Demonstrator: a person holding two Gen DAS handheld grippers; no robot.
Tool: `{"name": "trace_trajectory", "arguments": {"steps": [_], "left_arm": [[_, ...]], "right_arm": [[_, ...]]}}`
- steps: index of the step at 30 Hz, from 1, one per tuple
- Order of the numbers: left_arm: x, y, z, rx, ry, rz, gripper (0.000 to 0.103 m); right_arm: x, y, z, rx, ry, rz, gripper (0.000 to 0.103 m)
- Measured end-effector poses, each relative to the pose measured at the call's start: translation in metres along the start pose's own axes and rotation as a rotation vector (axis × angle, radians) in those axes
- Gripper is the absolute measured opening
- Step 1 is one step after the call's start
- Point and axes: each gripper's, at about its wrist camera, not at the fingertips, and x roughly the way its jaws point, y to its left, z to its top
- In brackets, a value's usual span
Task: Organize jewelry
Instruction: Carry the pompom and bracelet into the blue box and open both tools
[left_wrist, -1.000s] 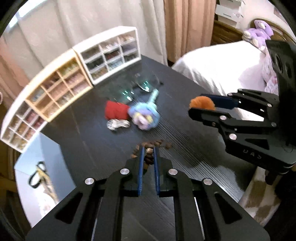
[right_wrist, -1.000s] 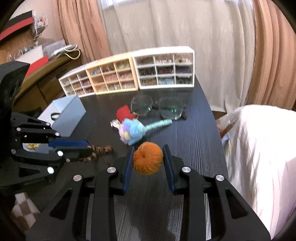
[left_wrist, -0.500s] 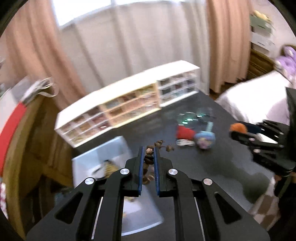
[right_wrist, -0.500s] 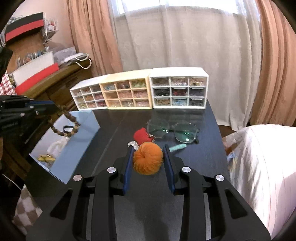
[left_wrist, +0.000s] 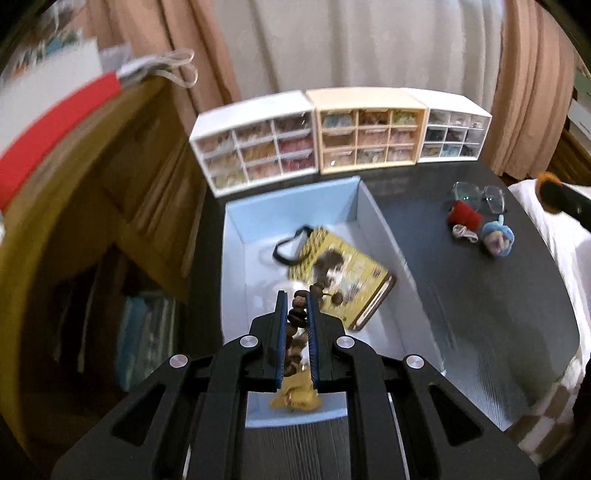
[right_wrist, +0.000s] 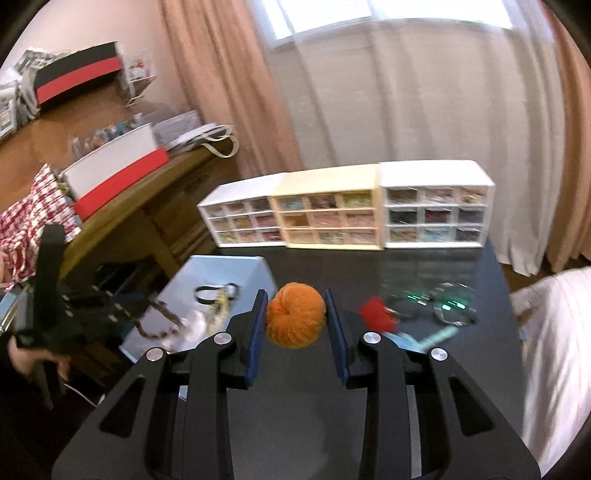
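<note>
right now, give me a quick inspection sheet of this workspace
surface: dark table, wood-grain top
job's things: brown bead bracelet in the left gripper, held over the open blue box; orange pompom in the right gripper; red pompom and blue pompom lying on the table
clutter: eyeglasses beside the red pompom; yellow pouch in the box
grippers: left shut on the bracelet; right shut on the orange pompom
cables: nothing seen
surroundings: three small drawer units along the table's far edge, curtains, wooden cabinet, bed
</note>
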Motion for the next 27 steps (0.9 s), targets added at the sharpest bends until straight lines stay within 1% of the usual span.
{"name": "trace_trajectory", "arguments": {"steps": [4,7,8,12,15,19,24,27], "left_arm": [[0.007,0.013,-0.01,-0.06,0.013,-0.004,0.011],[0.011,0.019,-0.019,-0.091,0.02,-0.018,0.011],[0.012,0.02,-0.021,-0.098,0.023,-0.021,0.011],[0.016,0.027,-0.026,-0.124,0.032,-0.03,0.011],[0.017,0.033,-0.029,-0.143,0.034,-0.031,0.011],[0.02,0.039,-0.033,-0.162,0.04,-0.038,0.011],[0.025,0.042,-0.038,-0.167,0.045,-0.046,0.011],[0.028,0.04,-0.038,-0.155,0.051,-0.015,0.012]], "right_arm": [[0.021,0.036,0.007,-0.049,0.025,0.062,0.031],[0.046,0.055,0.01,-0.074,0.069,0.115,0.031],[0.056,0.063,0.009,-0.086,0.092,0.136,0.031],[0.092,0.085,-0.002,-0.125,0.178,0.172,0.031],[0.107,0.089,-0.011,-0.115,0.219,0.191,0.031],[0.125,0.097,-0.018,-0.12,0.269,0.183,0.031],[0.137,0.099,-0.026,-0.126,0.297,0.158,0.032],[0.137,0.097,-0.027,-0.121,0.302,0.122,0.033]]}}
